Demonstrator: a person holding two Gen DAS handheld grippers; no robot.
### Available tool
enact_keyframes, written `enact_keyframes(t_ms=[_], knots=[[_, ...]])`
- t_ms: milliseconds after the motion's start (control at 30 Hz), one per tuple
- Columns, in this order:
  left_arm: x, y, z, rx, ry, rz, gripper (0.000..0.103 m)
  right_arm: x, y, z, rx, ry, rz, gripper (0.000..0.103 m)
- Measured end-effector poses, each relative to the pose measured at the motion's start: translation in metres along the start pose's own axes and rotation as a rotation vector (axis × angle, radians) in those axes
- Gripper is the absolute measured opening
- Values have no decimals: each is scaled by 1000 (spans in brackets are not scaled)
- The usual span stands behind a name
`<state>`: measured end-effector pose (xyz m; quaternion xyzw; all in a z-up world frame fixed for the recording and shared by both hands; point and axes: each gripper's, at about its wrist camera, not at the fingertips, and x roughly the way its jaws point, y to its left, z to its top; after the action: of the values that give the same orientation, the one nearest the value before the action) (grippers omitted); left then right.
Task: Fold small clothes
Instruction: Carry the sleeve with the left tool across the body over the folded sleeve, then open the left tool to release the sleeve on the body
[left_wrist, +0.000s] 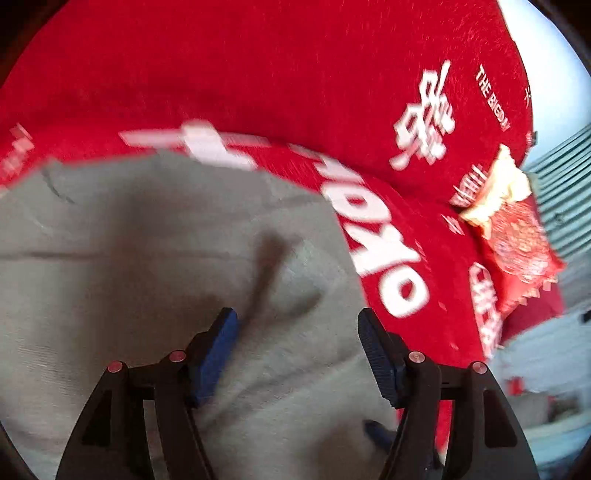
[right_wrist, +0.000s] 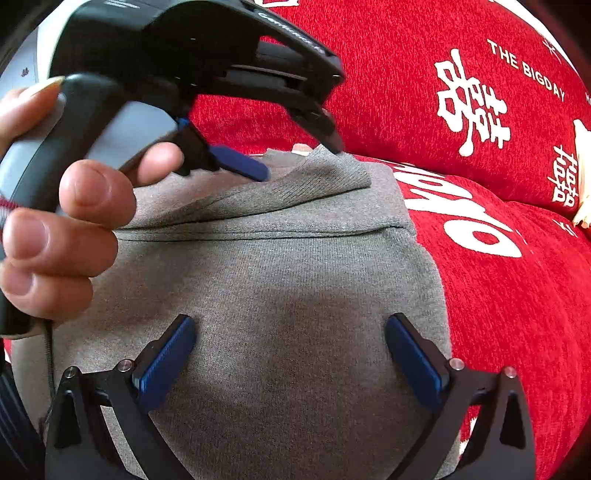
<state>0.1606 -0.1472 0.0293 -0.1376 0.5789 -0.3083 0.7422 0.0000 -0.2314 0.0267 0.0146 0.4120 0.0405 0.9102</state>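
Red cover: a plush red cloth with white lettering, "THE BIGDAY" among it, spreads beyond and to the right of both pairs of fingers, filling the far half of each view.
Grey garment: a knitted grey piece lies flat on the red cover, directly under and ahead of the right gripper's fingers; a folded band runs across it beyond the fingertips, and its far edge is raised in a small peak. In the left wrist view the same cloth lies blurred beneath that gripper's fingers, a crease just ahead of them.
Left gripper: seen from the right wrist camera, it reaches in from the left, beyond the right fingers, one blue pad over the garment's raised far edge; its own camera shows the fingers spread wide with nothing between them.
Left hand: bare fingers wrap the left gripper's handle, left of and beyond the right fingers.
Right gripper: fingers spread wide over the grey knit, holding nothing.
Snack packet: a red and cream wrapper lies on the cover, well to the right of the left fingers.
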Motion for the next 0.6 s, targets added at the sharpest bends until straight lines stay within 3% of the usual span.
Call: enact_keyframes(t_ms=[33,100,200,233,333,400,500,600], knots=[[12,-3,0,3,56,-48,69,0,0,0,0,0,-1,102],[21,-13,-2,35,96,-91,69,0,0,0,1,-1,1,102],[21,-31,-4,80,166,-261,69,0,0,-1,0,-2,2,102],[18,-36,-4,105,172,-262,69,0,-1,-1,-1,-2,1,102],[-5,-40,-4,188,86,-54,69,-1,-2,0,4,2,0,102],[-27,-26,-4,171,2,54,69,-7,-2,3,14,-10,-17,103],[-70,10,-14,130,-163,300,69,-22,5,18,-21,-88,-20,103],[-104,53,-32,78,-247,512,69,-15,15,50,-50,-92,1,102]])
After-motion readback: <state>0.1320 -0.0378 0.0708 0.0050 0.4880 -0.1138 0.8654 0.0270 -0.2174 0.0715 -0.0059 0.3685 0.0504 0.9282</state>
